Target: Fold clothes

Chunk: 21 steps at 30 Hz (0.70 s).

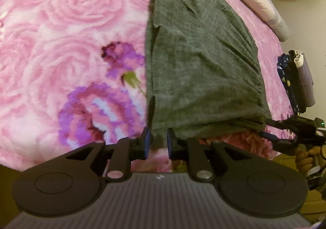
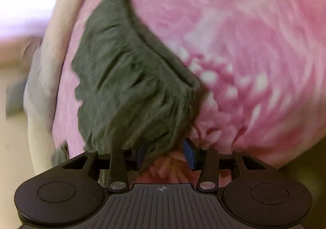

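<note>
One folded grey garment (image 1: 201, 66) lies on the pink rose-patterned blanket (image 1: 61, 35), filling the middle and right of the left wrist view. Its long axis runs from the upper middle of that frame down to the lower middle, where its near edge meets the grippers.

The left gripper (image 1: 158, 143) sits at the lower left corner of that edge. The corner hangs between its blue pads, which stand a little apart from it, so the grip looks released.

The right gripper (image 1: 267, 128) shows at the right edge of the same frame, at the garment's lower right corner. In its own view, which is blurred, the right gripper's pads are spread wider, with the cloth against the left pad (image 2: 141, 154) only; it seems let go too.

Both grippers are equally near the cloth, one per corner. A small stack of folded clothes (image 1: 295, 80) sits at the right edge.
</note>
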Motion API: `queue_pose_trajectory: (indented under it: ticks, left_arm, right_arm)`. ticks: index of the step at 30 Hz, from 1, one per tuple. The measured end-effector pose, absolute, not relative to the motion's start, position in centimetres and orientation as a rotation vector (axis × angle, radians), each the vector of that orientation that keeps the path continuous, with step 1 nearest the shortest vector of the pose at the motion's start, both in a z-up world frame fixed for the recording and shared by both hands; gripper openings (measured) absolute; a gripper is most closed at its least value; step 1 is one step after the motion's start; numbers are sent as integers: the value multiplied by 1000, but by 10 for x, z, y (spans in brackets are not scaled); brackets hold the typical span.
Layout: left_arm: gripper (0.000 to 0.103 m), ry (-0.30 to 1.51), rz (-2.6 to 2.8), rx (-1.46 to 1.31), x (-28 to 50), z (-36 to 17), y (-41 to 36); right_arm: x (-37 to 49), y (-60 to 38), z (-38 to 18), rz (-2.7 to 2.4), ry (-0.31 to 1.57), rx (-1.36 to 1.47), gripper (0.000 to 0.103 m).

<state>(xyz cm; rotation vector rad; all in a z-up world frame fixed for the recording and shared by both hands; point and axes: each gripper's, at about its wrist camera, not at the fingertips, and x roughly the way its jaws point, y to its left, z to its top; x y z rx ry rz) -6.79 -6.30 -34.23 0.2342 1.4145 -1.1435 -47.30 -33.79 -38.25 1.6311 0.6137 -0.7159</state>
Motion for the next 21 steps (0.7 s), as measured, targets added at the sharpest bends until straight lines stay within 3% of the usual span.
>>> queue_pose_trajectory:
  ticks: [1,4,7,12,18,21]
  left_arm:
    - [12,1417,-1148,235,-69,-344,-65]
    - [12,1421,-1155,239,-71,-349,-68]
    - [12,1421,-1165,246,-72,-349,-67]
    - [12,1407,-1162,289,-73,-349,-61]
    - [12,1291,-1215,412,-88,-331,-66]
    - [15,1165,-1293,539,-104,-314,-74]
  right_arm:
    - [-471,-337,-386,-723,607,1655,27]
    - [-463,-338,-393,-745,655,1676,3]
    - [-463,-342,-386,-748,760,1601,0]
    - [-457,-341,-353,-707,1006,1147,0]
    - [-376,-284,-320,-357,1117,387,0]
    - [-361,-261,-328,-260,1132,210,0]
